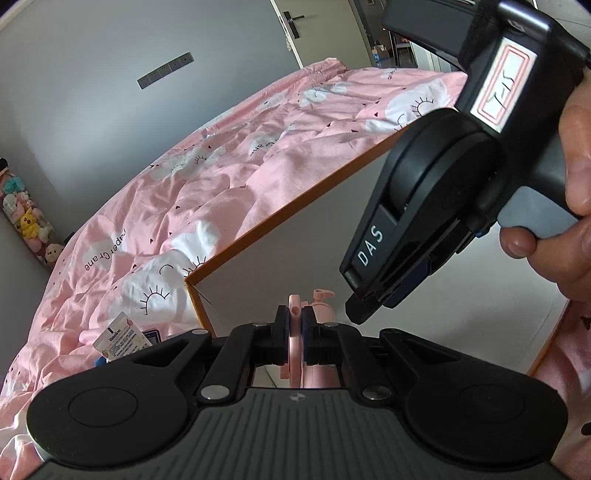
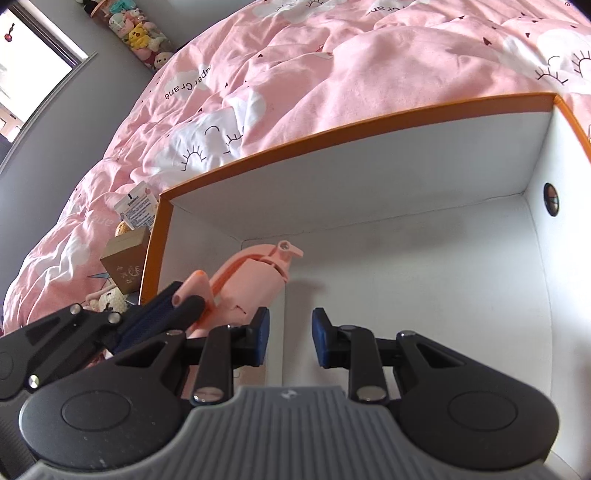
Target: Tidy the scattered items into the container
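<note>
My left gripper [image 1: 294, 332] is matte black, with dark blue pads, silver screws on its linkage arms and a ribbed grey body at six o'clock. My right gripper [image 2: 290, 339] matches it; its side reads "DAS" in white, and its handle carries a red-bordered handwritten label.

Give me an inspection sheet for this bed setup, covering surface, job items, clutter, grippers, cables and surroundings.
Surface: pink quilt with cloud print, rumpled.
Job's things: pink bottle inside the orange-rimmed box, near its left corner, clamped by its loop handle; Vaseline packet, brown carton and a plush toy lie outside the box's left wall.
Clutter: nothing seen.
Grippers: left gripper shut on the bottle's handle; right gripper open, empty, over the box.
Cables: nothing seen.
Surroundings: grey wall, door, hanging column of plush toys.
</note>
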`<action>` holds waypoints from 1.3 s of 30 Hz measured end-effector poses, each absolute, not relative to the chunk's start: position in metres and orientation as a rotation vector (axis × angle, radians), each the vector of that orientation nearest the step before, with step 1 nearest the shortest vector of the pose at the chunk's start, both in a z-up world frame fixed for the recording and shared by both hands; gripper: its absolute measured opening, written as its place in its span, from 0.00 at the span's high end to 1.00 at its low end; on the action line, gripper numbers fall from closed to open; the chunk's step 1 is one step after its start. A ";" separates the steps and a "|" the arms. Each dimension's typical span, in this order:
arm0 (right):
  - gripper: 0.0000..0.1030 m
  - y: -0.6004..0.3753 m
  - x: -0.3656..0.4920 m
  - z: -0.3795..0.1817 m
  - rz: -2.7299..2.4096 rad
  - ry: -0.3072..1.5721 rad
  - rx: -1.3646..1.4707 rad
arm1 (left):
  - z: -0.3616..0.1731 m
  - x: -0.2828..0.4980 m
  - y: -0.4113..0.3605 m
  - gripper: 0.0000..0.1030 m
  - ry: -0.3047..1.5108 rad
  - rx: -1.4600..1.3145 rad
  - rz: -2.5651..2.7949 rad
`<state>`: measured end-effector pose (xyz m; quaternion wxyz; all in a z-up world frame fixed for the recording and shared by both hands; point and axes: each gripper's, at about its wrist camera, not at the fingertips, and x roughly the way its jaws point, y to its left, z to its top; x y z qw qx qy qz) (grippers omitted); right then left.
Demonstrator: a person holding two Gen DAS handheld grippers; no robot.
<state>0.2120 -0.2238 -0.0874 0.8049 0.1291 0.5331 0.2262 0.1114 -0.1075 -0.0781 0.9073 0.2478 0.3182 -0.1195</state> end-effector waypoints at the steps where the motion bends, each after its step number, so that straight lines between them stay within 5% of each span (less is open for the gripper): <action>1: 0.72 -0.224 0.213 -0.089 0.488 1.147 0.288 | -0.081 0.111 -0.108 0.93 0.663 0.524 -0.247; 16: 0.84 -0.212 0.230 -0.113 0.533 1.217 0.385 | -0.091 0.114 -0.109 0.86 0.763 0.528 -0.309; 39: 0.83 -0.217 0.222 -0.083 0.609 1.174 0.499 | -0.097 0.122 -0.105 0.84 0.801 0.521 -0.291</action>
